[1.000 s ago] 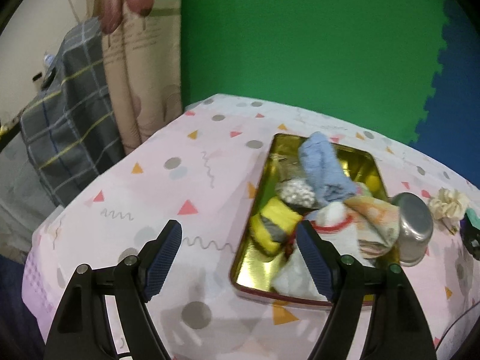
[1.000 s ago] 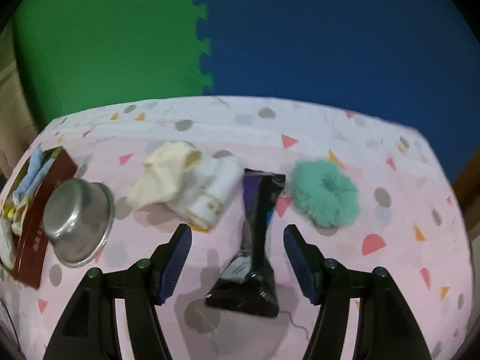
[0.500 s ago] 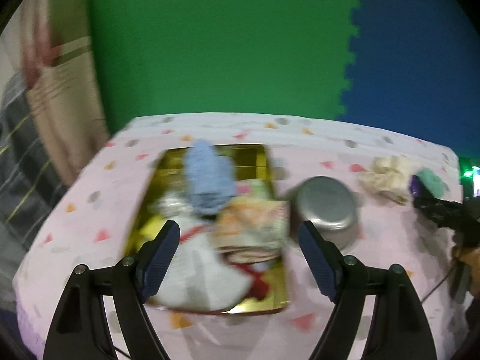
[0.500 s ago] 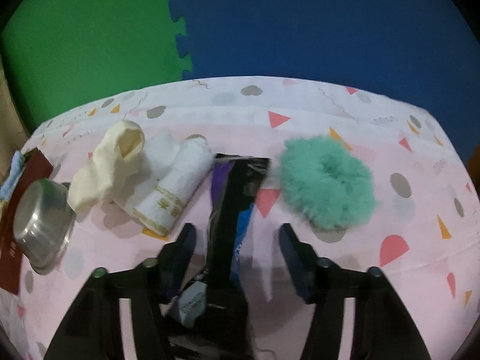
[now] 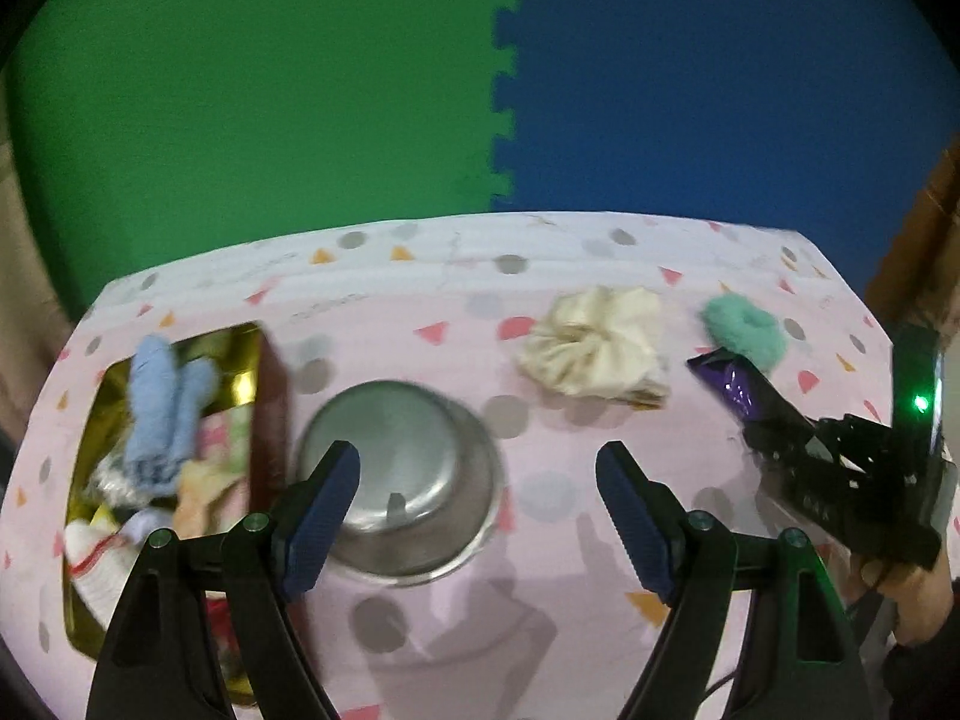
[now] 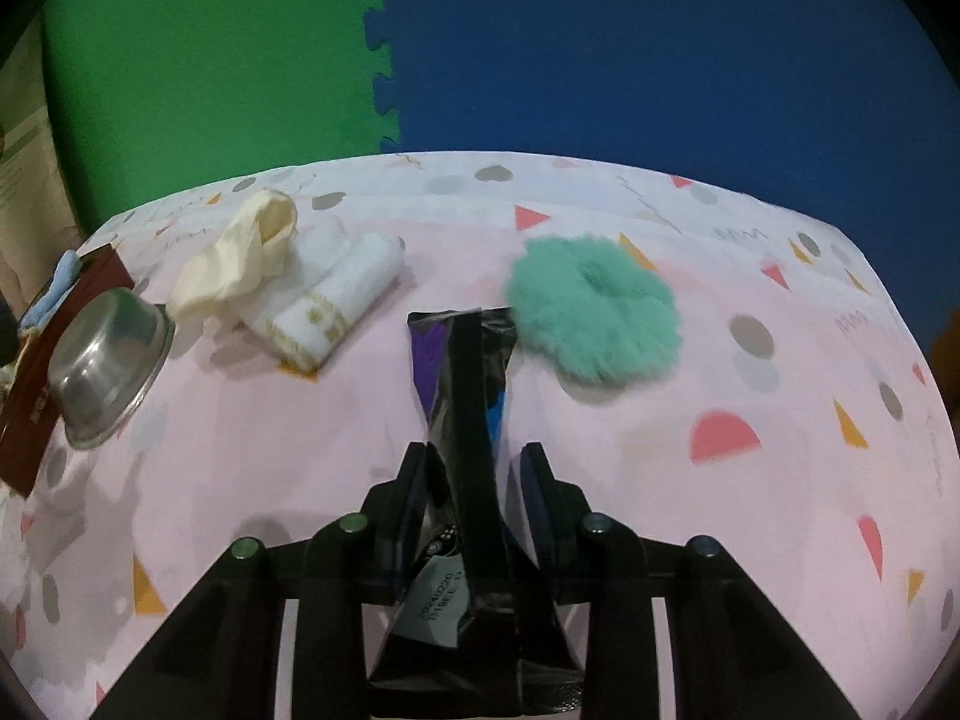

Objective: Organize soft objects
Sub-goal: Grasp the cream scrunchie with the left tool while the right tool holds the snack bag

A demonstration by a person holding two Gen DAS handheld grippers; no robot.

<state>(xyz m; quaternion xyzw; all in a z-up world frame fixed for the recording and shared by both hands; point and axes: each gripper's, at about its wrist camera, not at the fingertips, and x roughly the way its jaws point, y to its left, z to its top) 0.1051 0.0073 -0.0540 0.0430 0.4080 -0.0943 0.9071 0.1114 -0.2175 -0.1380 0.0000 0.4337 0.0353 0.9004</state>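
My right gripper (image 6: 474,468) has its jaws closing around a black and purple foil packet (image 6: 462,384), which stands squeezed on edge between the pads. The left wrist view shows the same packet (image 5: 729,381) in the right gripper (image 5: 780,450), its far end tilted up. A teal fluffy scrunchie (image 6: 591,312) lies just beyond to the right. A rolled white towel (image 6: 330,294) and a cream scrunchie (image 6: 240,258) lie to the left. My left gripper (image 5: 477,468) is open over an upturned steel bowl (image 5: 402,468), holding nothing.
A gold tin tray (image 5: 267,414) at the left edge holds a blue cloth (image 5: 162,408) and several other soft items. A hand (image 5: 918,594) holds the right gripper. The pink patterned tablecloth (image 6: 750,480) ends close on the right; green and blue foam mats stand behind.
The right jaws have come together on the packet after moving forward and down over it. The left gripper has swung right, from the tin tray to over the bowl, staying open.
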